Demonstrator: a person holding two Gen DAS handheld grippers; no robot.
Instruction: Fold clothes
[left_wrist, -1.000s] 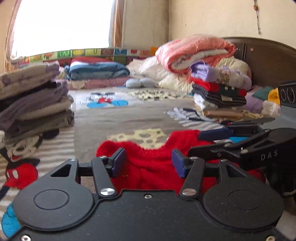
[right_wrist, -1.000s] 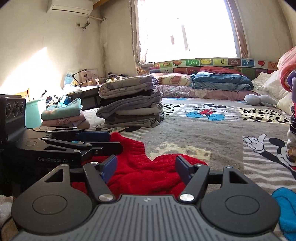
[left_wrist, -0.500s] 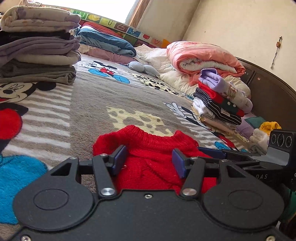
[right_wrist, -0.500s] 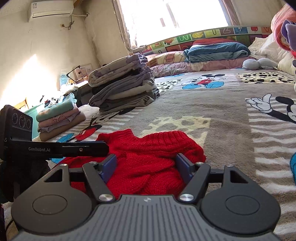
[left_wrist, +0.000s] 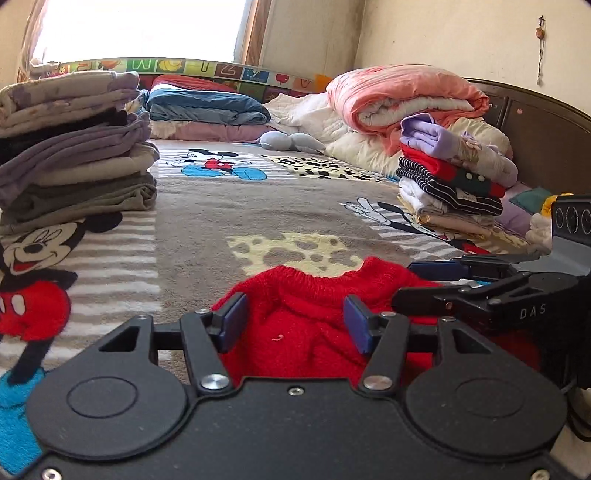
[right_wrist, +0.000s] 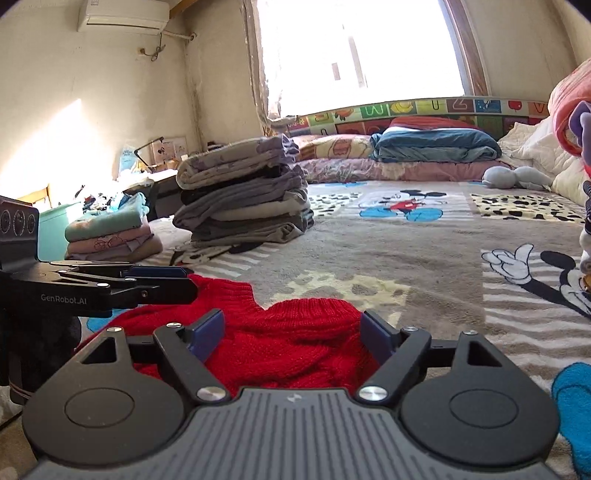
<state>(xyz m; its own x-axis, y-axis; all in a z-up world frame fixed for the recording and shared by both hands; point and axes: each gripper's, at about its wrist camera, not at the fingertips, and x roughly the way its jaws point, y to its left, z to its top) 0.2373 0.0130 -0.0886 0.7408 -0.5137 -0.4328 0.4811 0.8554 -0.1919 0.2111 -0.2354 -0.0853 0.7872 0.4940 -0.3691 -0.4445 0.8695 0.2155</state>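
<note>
Red sweater (left_wrist: 303, 314) (knitted) on cartoon blanket (left_wrist: 229, 218), between parted jaws

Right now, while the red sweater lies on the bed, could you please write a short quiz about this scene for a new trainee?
1. True or false: the red sweater lies on top of the grey folded stack.
2. Which garment lies between the jaws of both the left gripper and the right gripper?
3. Multiple choice: in the right wrist view, the small pile with a teal top is (a) left of the grey stack, (b) right of it, (c) on top of it.

Key: 1 false, it lies on the cartoon blanket nearer the camera. 2 the red sweater; both pairs of jaws stand apart. 3 (a).
</note>
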